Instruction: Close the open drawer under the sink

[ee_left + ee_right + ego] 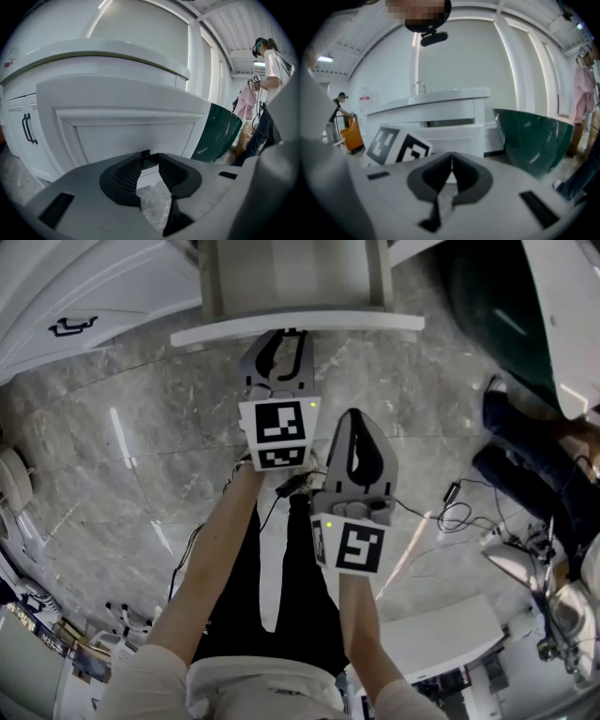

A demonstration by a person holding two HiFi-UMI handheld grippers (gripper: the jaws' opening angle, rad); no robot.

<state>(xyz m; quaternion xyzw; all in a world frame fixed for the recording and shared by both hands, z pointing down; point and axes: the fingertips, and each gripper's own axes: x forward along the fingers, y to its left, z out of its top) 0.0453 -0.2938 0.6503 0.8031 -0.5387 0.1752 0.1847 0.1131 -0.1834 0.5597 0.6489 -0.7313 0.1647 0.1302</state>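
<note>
The drawer (pixel 295 326) under the sink stands pulled out, its white front panel toward me. My left gripper (pixel 289 336) reaches its front edge; in the left gripper view the gripper (pixel 146 157) has its jaws closed on the small dark drawer handle (pixel 145 153), with the panelled drawer front (pixel 126 122) right behind. My right gripper (pixel 354 423) hangs to the right and farther back from the drawer, pads together and nothing between them (pixel 451 158). The right gripper view shows the drawer (pixel 440 133) and the sink counter with its faucet (pixel 419 86).
A white cabinet door with a black handle (pixel 73 326) is left of the drawer. A dark green tub (pixel 534 136) stands to the right. A person's legs (pixel 525 446) and cables (pixel 459 512) are on the marble floor at right. Other people stand in the background (pixel 269 61).
</note>
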